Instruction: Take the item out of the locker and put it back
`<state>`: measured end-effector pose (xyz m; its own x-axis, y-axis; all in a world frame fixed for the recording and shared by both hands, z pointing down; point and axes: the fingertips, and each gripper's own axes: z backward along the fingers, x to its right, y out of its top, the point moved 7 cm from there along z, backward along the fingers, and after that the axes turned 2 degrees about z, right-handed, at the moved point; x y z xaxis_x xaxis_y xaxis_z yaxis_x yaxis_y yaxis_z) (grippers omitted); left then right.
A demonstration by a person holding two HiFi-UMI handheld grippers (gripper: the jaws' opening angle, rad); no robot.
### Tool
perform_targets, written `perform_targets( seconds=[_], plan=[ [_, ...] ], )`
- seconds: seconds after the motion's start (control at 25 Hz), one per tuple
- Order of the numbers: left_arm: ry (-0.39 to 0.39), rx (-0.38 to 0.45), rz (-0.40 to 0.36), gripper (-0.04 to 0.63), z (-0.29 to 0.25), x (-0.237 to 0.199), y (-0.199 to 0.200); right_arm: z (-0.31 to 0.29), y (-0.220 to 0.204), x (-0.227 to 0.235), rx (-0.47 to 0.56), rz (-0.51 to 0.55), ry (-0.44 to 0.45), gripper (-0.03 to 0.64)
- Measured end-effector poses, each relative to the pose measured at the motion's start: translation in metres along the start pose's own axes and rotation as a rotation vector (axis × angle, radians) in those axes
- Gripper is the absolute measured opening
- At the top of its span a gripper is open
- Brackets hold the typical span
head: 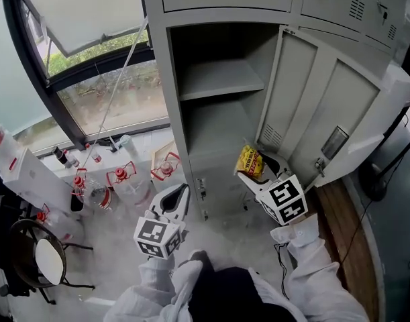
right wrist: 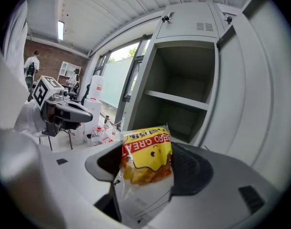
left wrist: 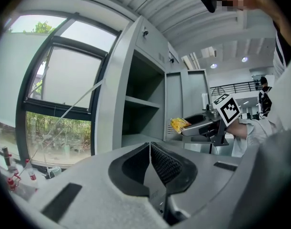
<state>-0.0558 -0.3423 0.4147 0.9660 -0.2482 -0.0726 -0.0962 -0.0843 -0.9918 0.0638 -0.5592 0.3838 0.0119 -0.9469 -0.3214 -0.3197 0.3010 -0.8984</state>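
Note:
A yellow and red snack bag [right wrist: 146, 159] stands between the jaws of my right gripper [right wrist: 147, 168], which is shut on it. In the head view the snack bag [head: 249, 162] hangs just outside the open grey locker [head: 218, 79], near its open door [head: 325, 123]. The locker's two compartments look empty. My left gripper [head: 178, 198] is shut with nothing in it, low and in front of the locker's left post. The left gripper view shows the left gripper [left wrist: 150, 162] with pads together, and the right gripper [left wrist: 195, 126] with the snack bag [left wrist: 177, 124] off to the right.
Several clear plastic bottles with red caps [head: 124, 180] stand on the floor at the left under the window [head: 90, 79]. A round black stool [head: 47, 260] is at the far left. More closed lockers [head: 339, 5] run along the top. A wooden strip of floor [head: 339, 227] lies at the right.

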Motion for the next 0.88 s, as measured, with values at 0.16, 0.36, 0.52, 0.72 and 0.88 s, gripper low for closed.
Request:
perform_targets(
  seconds=[0.16, 0.36, 0.52, 0.72, 0.88],
  plan=[
    [-0.021, 0.017, -0.032, 0.015, -0.005, 0.007, 0.015, 0.007, 0.018, 0.006, 0.033, 0.034, -0.003, 0.295],
    [-0.043, 0.054, -0.064, 0.015, -0.025, 0.0, 0.042, -0.005, 0.063, 0.029, 0.102, 0.078, -0.03, 0.293],
    [-0.047, 0.097, -0.097, 0.015, -0.044, -0.015, 0.07, -0.026, 0.101, 0.048, 0.141, 0.112, -0.032, 0.294],
    [-0.042, 0.155, -0.131, 0.014, -0.063, -0.035, 0.105, -0.058, 0.141, 0.072, 0.158, 0.155, -0.021, 0.295],
    [-0.016, 0.189, -0.154, 0.014, -0.07, -0.056, 0.124, -0.086, 0.169, 0.09, 0.147, 0.19, 0.013, 0.295]
  ],
)
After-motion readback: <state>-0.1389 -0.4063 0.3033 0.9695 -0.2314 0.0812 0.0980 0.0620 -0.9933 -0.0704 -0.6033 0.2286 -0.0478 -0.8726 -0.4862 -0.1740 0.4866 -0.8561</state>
